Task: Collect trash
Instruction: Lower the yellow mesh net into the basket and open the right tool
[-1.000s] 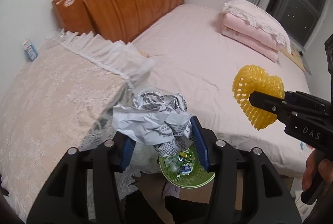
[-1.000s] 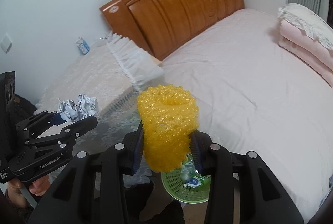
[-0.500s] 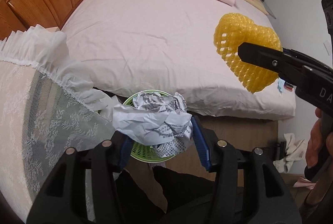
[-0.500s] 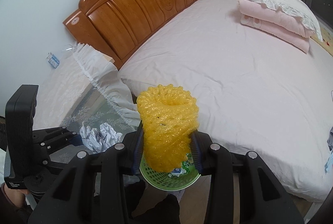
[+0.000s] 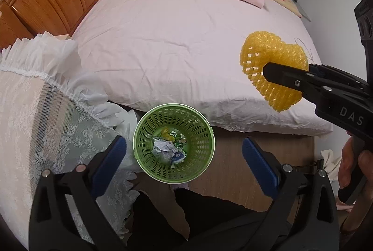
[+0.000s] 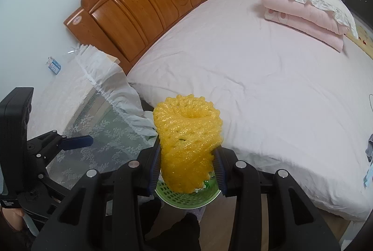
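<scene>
Down at the bottom of the left wrist view, my left tool (image 5: 184, 155) hangs with its blue pads spread wide and nothing between them, right over the green basket (image 5: 139, 125). Crumpled paper (image 5: 164, 148) lies at the bottom of that basket among bright wrappers (image 5: 173, 135). The basket stands on the floor at the foot of the frame, tucked between the lace-covered table (image 5: 35, 115) on the left and the edge of the bed (image 5: 177, 41) above it.

Over on the right of that same view, my right tool (image 5: 288, 75) comes in from the side, clamped on the yellow foam net (image 5: 258, 53), which sits over the bed's edge, off to the right of the basket.

From the right wrist view, the foam net (image 6: 187, 148) fills the centre-bottom, squeezed upright between my right tool (image 6: 187, 167) pads, and the basket rim (image 6: 186, 201) peeks out just beneath it. My left tool (image 6: 77, 141) shows at the left edge. A folded pink quilt (image 6: 303, 15) rests in the upper right, the wooden headboard (image 6: 144, 6) across the top.
</scene>
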